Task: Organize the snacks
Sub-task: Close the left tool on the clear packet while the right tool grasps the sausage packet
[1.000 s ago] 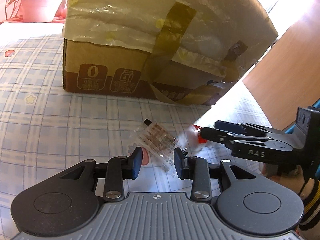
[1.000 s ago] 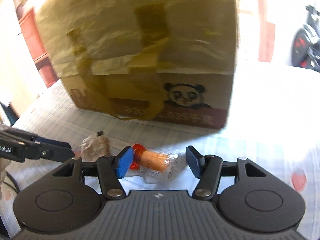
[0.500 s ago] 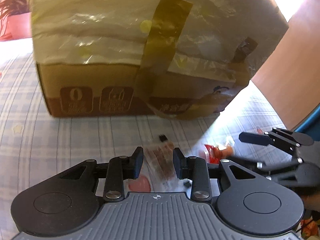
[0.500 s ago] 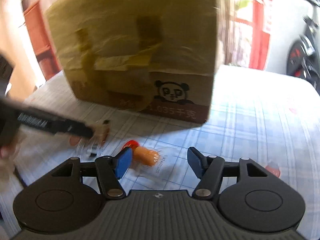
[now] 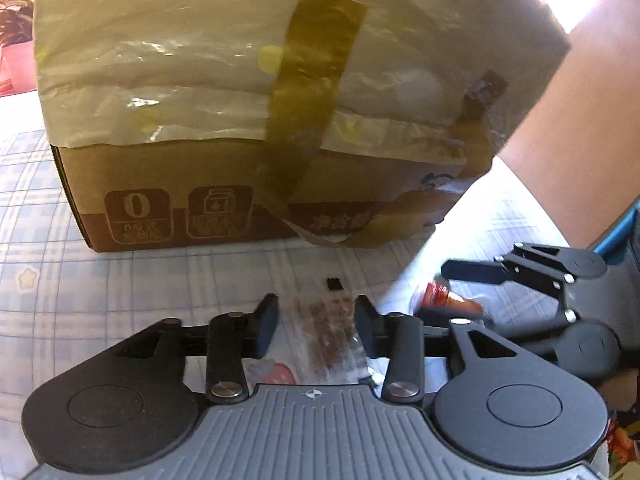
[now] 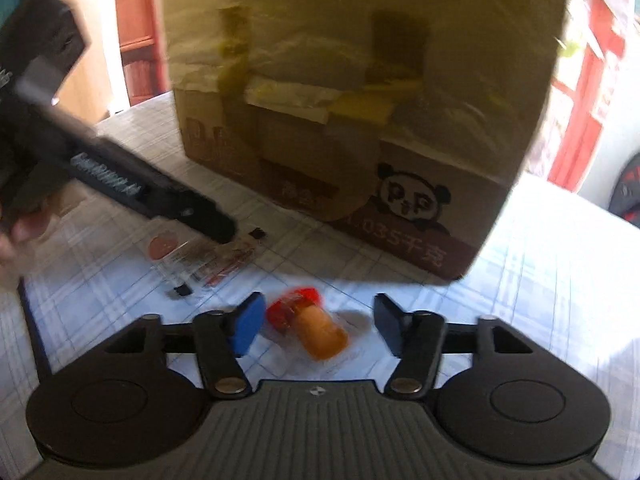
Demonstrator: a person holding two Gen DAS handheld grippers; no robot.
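Note:
A clear packet of brown snack [image 5: 328,332] lies flat on the checked tablecloth [image 5: 120,280] between the fingers of my left gripper [image 5: 316,326]. Its jaws are opening and the pads do not press the packet. In the right wrist view the same packet [image 6: 212,260] sits under the left gripper's dark fingertip [image 6: 218,228]. An orange sausage with a red end [image 6: 316,328], in a clear wrapper, lies between the fingers of my right gripper [image 6: 320,326]. Those jaws are closing, with a gap on both sides. The sausage [image 5: 444,298] also shows beside one right finger [image 5: 480,273].
A big taped cardboard box [image 5: 200,200] with a plastic liner stands just behind the snacks and fills the view [image 6: 420,208]. A small black piece [image 5: 334,283] lies by the packet. A potted plant [image 5: 14,0] is far left, a wooden surface [image 5: 580,140] at right.
My left gripper slid over the brown packet and its jaws stand a little wider. The right gripper rolled, and its jaws narrowed around the sausage. The box looks nearer in both views.

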